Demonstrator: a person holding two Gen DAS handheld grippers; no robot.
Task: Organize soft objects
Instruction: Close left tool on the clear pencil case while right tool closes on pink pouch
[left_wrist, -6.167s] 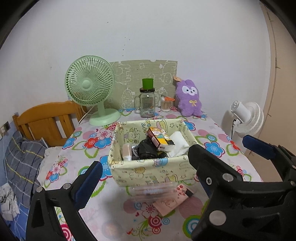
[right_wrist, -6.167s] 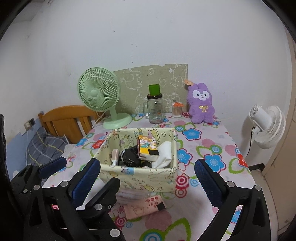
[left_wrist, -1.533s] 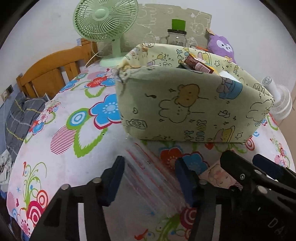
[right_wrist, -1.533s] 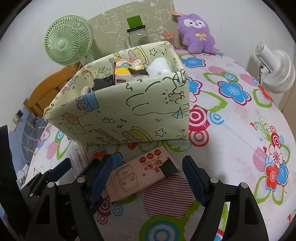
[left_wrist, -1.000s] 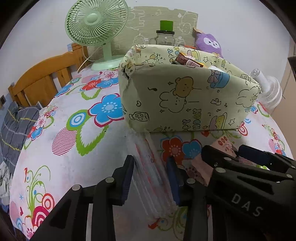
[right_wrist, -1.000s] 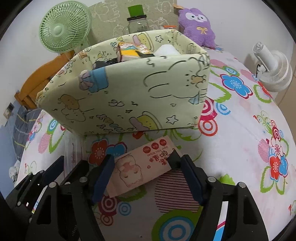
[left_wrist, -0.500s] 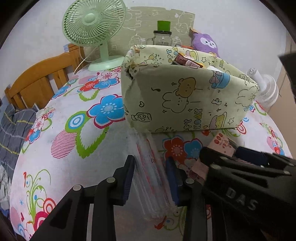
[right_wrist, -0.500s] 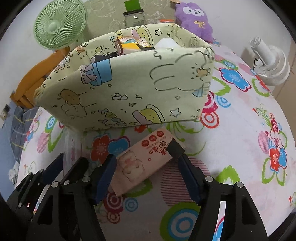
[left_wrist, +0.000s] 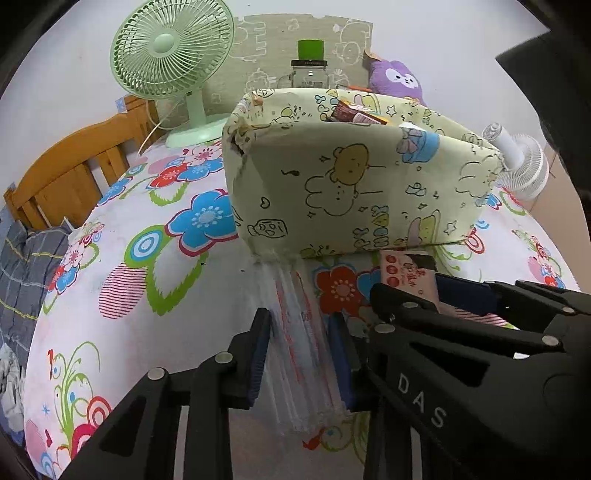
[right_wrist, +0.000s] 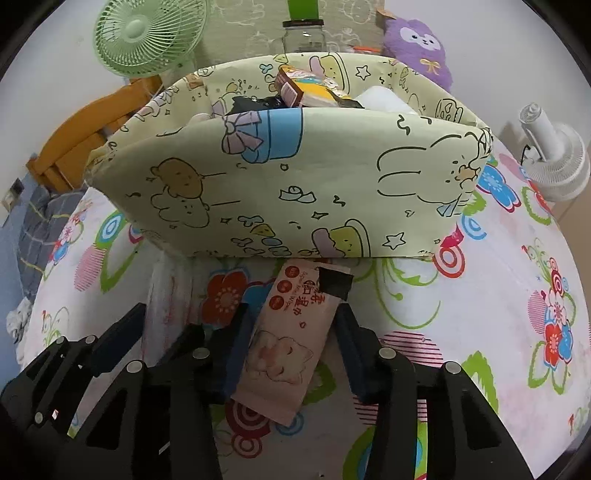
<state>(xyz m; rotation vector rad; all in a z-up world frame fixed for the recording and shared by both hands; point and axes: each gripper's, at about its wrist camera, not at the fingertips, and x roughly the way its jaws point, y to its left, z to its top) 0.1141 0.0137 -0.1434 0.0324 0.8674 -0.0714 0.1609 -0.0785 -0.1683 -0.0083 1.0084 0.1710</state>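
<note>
On the flowered tablecloth (left_wrist: 122, 295), the left gripper (left_wrist: 301, 349) sits low in the left wrist view with a clear plastic packet (left_wrist: 301, 332) between its blue pads; the jaws are closing and the pads press both long edges of the packet, whose far end reaches the foot of the fabric storage basket (left_wrist: 351, 192). In the same view the right gripper (left_wrist: 417, 295) lies just beside it to the right, over a pink wet-wipe pack (left_wrist: 404, 271). In the right wrist view that pack (right_wrist: 291, 332) lies lengthwise between the right gripper's (right_wrist: 291, 343) jaws, which are closing; the left pad touches the pack's edge, the right pad looks to stand just off it. The pack's black-tabbed end points at the basket (right_wrist: 295, 184), which holds a snack box (right_wrist: 295, 88), something black and something white. Behind the basket stand a green desk fan (left_wrist: 171, 55), a glass jar with a green lid (left_wrist: 309, 70) and a purple plush toy (left_wrist: 395, 79); a white fan (left_wrist: 521, 166) stands at far right
</note>
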